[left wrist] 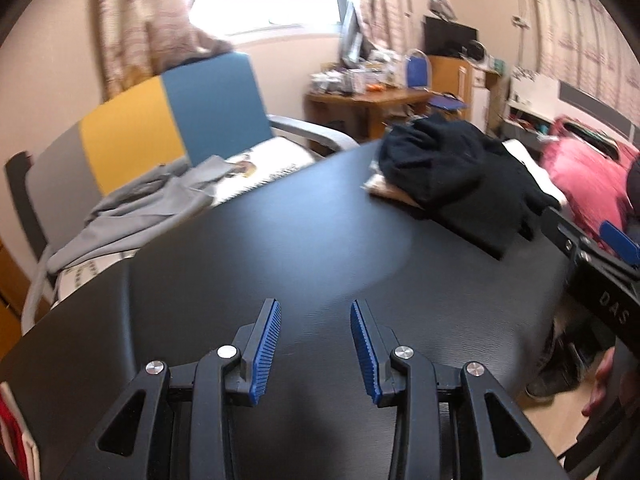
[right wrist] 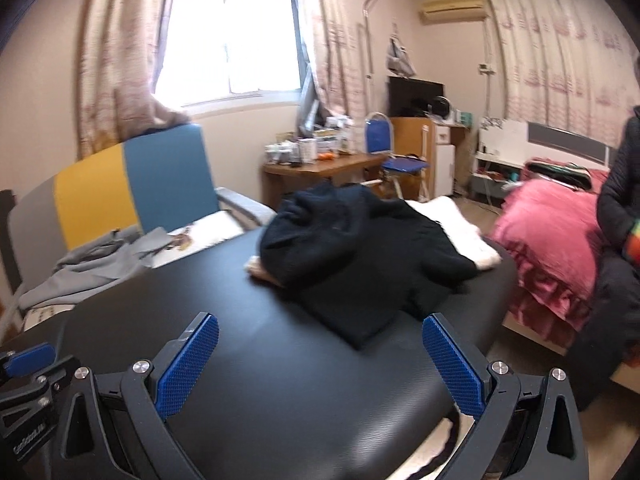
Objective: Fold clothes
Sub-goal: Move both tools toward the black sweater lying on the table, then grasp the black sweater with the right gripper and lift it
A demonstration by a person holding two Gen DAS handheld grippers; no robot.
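A black padded table (right wrist: 280, 380) fills the lower frame, with a striped chair (right wrist: 132, 188) at left. The black garment (right wrist: 360, 256) lies heaped on the table's far side. The right gripper (right wrist: 320, 364) gapes wide; the left gripper (left wrist: 316, 344) stands narrower, empty. Only the right view shows the pink bed (right wrist: 552, 232) fully.

A black table (right wrist: 280, 392) fills the foreground. Behind it stands a chair (right wrist: 132, 184) with grey, yellow and blue panels. A wooden desk (right wrist: 320, 166) crowded with small items sits under the bright window (right wrist: 228, 40), which pale patterned curtains (right wrist: 116, 60) frame. A blue folding chair (right wrist: 396, 160) stands beside the desk. A pink bedspread (right wrist: 548, 232) lies to the right, and an air conditioner (right wrist: 452, 10) hangs high on the wall.
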